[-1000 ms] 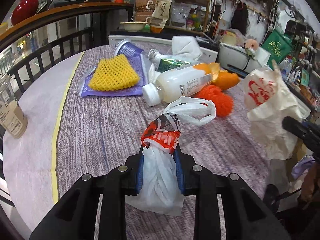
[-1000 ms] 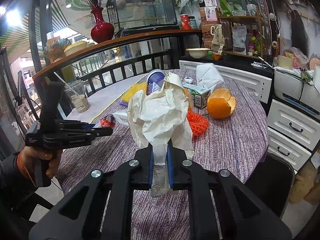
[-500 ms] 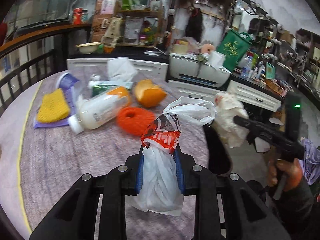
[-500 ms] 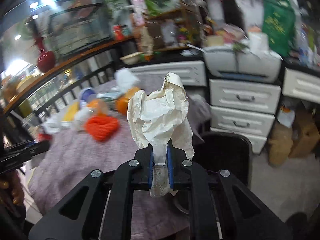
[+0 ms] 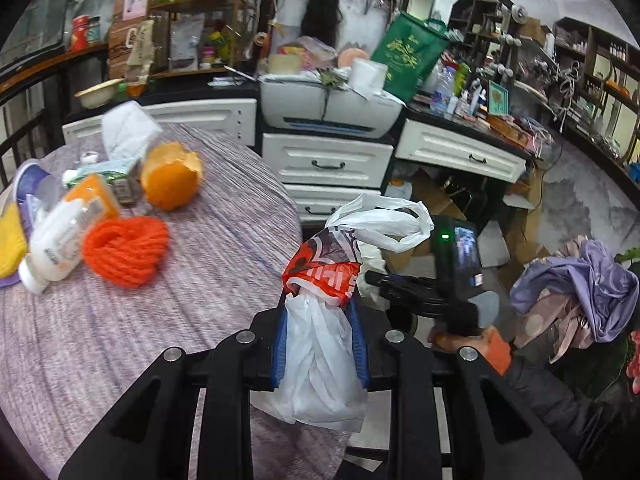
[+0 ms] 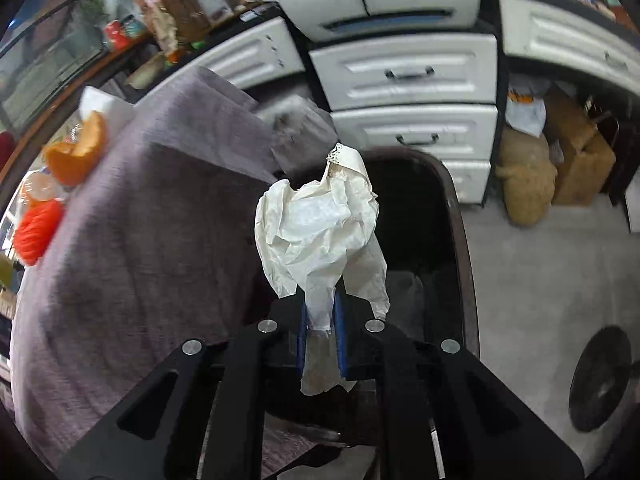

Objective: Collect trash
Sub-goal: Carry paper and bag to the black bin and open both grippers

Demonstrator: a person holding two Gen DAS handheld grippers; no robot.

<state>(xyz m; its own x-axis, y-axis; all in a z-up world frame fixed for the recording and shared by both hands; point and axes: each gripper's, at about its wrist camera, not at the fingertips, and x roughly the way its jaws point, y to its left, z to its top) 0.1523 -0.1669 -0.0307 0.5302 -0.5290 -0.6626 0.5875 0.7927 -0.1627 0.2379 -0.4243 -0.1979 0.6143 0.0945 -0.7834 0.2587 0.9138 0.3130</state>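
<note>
The left gripper [image 5: 320, 344] is clamped on a white plastic bag with a red printed band [image 5: 320, 320], holding it up just past the near right edge of the round surface covered in purple-grey cloth [image 5: 160, 320]. The right gripper [image 6: 320, 336] hangs over the mouth of a dark open bin [image 6: 452, 208] that stands on the floor beside the surface's edge. Its jaws are parting, and a crumpled cream paper wrapper [image 6: 320, 232] sits between the blue pads [image 6: 341, 336], which still touch its stem.

Back on the surface, towards the far left edge, lie a hollowed orange peel [image 5: 170, 180], a bright orange net ball [image 5: 126, 250], a white plastic bottle on its side [image 5: 56, 244] and a white face mask [image 5: 128, 132]. White drawers [image 5: 328, 164] stand behind the surface.
</note>
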